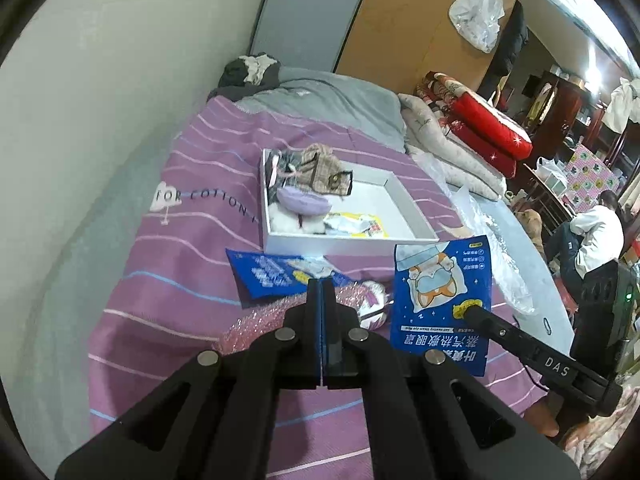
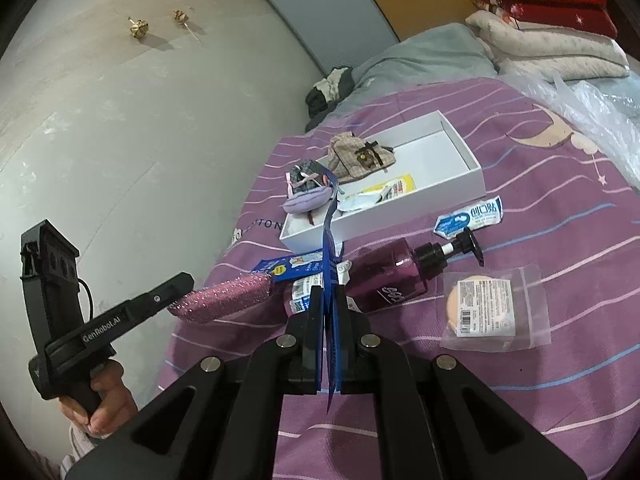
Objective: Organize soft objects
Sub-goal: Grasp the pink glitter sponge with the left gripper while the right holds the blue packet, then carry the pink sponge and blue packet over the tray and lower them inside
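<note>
My left gripper (image 1: 322, 283) is shut on a pink glittery pouch (image 2: 228, 294), which sticks out from its tips (image 2: 187, 286) just above the purple striped bedspread (image 1: 168, 280). My right gripper (image 2: 329, 290) is shut on a blue eye-mask packet (image 1: 440, 300) with a cartoon dog, held upright and seen edge-on in the right wrist view. A second blue packet (image 1: 272, 276) lies on the bed in front of a white shallow box (image 1: 348, 243). Inside the box are plaid pouches (image 2: 360, 156), a lilac pouch (image 1: 300, 200) and a yellow-white sachet (image 1: 356, 224); its right half is bare.
A purple pump bottle (image 2: 384, 276), a bagged powder puff (image 2: 492, 308) and a small plaster packet (image 2: 468, 216) lie right of the box. Folded blankets (image 2: 552, 12) and clear plastic wrap (image 1: 496, 252) are at the bed's far right. A wall (image 2: 100, 140) borders the left. A person (image 1: 596, 236) sits beyond.
</note>
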Motion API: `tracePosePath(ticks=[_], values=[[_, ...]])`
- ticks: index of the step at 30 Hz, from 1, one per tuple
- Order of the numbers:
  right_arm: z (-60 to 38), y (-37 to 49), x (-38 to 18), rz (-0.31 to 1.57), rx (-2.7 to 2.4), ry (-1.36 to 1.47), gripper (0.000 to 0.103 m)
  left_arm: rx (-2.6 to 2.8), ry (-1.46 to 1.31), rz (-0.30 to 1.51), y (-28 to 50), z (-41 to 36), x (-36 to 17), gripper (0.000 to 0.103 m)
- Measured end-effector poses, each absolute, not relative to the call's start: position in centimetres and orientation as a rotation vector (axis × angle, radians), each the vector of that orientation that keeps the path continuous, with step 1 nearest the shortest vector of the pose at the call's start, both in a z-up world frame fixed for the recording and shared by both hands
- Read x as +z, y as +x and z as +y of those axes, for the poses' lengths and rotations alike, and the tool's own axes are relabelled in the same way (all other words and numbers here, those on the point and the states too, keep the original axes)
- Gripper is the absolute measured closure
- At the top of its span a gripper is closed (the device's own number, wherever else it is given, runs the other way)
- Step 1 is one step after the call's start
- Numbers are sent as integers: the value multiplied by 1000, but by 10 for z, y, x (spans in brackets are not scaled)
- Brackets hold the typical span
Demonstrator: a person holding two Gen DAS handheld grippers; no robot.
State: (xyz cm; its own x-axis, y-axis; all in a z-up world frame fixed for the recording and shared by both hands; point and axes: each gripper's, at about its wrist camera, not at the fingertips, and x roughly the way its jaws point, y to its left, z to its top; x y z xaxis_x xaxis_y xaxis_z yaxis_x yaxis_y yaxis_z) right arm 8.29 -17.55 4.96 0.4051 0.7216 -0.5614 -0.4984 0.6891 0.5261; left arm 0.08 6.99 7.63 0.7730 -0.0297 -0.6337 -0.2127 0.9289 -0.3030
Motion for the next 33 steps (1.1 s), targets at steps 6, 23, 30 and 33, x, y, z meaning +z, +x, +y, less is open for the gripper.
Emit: tracePosePath(ticks=[6, 23, 30, 33], values=[[-184, 94, 67, 848, 817, 327, 101, 87, -368, 657, 5, 74, 100, 102], [-198, 105, 76, 867, 810, 367, 101, -72, -185, 969, 30, 63, 34, 23], [-191, 102, 66, 906, 814, 349, 101, -74, -192, 1125, 39, 63, -8, 23], [-189, 103, 61, 928, 812, 352, 101, -46, -143, 1177, 39, 58, -15, 41]])
